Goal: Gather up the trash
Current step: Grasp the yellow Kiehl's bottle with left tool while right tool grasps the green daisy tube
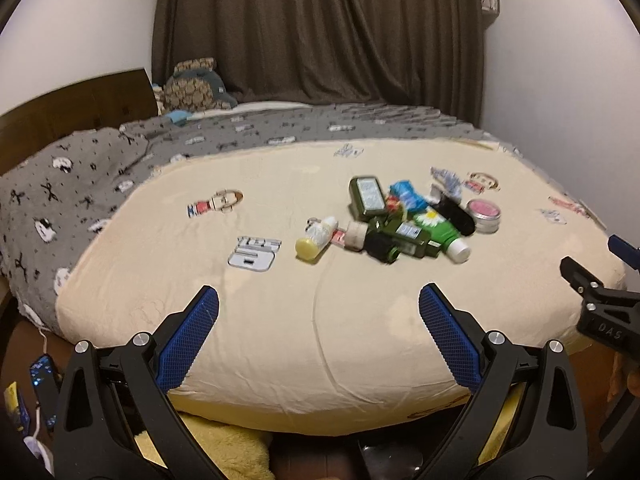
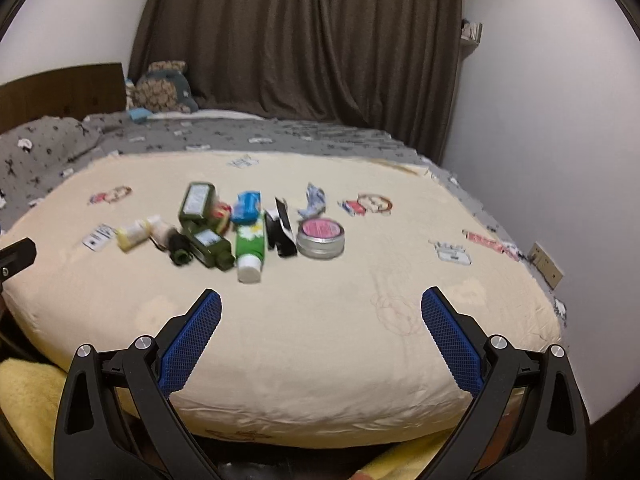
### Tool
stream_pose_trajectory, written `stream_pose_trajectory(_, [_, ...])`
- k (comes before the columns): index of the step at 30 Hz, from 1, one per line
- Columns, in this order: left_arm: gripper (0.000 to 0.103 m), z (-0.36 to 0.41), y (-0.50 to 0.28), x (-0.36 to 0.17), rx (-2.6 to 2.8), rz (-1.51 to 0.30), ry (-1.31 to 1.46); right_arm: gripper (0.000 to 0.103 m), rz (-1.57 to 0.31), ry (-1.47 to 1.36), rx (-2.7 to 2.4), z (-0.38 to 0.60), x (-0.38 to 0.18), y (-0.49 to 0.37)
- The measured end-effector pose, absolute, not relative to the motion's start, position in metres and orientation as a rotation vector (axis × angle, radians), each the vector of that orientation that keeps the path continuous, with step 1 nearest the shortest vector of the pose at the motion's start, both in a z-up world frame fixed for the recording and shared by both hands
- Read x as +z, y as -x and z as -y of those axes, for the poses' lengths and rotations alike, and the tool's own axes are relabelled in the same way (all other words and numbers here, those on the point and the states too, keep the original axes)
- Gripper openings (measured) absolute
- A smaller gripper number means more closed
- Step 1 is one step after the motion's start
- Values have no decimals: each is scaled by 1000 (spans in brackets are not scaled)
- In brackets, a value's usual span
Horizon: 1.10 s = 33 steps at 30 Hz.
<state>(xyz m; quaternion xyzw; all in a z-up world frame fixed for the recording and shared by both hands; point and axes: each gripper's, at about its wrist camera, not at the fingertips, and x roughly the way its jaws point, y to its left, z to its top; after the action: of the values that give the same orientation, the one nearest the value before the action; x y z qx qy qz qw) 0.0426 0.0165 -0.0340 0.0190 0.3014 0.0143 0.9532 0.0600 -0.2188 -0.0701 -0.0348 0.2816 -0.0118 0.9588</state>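
A pile of trash lies on the cream bed sheet (image 1: 280, 320): dark green bottles (image 1: 366, 196), a green tube with a white cap (image 1: 444, 234), a yellow-capped bottle (image 1: 314, 240), a blue wrapper (image 1: 406, 194), a black tube (image 1: 456, 216), a pink-lidded tin (image 1: 484, 214) and a crumpled wrapper (image 1: 446, 178). The right wrist view shows the same pile: green tube (image 2: 251, 246), tin (image 2: 322, 236), bottles (image 2: 198, 202). My left gripper (image 1: 319, 300) is open and empty, short of the pile. My right gripper (image 2: 321, 302) is open and empty, also short of it, and shows at the left view's right edge (image 1: 592, 280).
A grey patterned blanket (image 1: 80, 184) covers the bed's far and left parts, with a wooden headboard (image 1: 72, 108) and a pillow (image 1: 196, 84) behind. Brown curtains (image 1: 320, 28) hang at the back. A white wall (image 2: 540, 120) bounds the right. Yellow fabric (image 1: 228, 448) lies below the bed edge.
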Motion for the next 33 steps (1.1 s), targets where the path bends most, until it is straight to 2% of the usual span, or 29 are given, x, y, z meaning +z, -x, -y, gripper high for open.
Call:
stream_pose_trajectory(11, [95, -47, -110, -100, 14, -773, 62, 99, -763, -96, 85, 223, -124, -131])
stream_pose_trajectory(14, [88, -53, -129, -107, 16, -790, 69, 86, -784, -104, 129, 215, -136, -156])
stream_pose_trajectory(16, [80, -54, -144, -113, 2, -807, 64, 74, -796, -76, 137, 205, -143, -171])
stream_pose_trajectory(19, [73, -52, -170, -123, -27, -837, 55, 65, -817, -40, 150, 194, -152, -188])
stream_pose_trajectory(25, [64, -50, -207, -139, -25, -855, 19, 61, -825, -23, 186, 184, -153, -204])
stream_pose_trajectory(33, [64, -49, -236, -138, -30, -847, -2, 61, -831, 25, 169, 176, -156, -215])
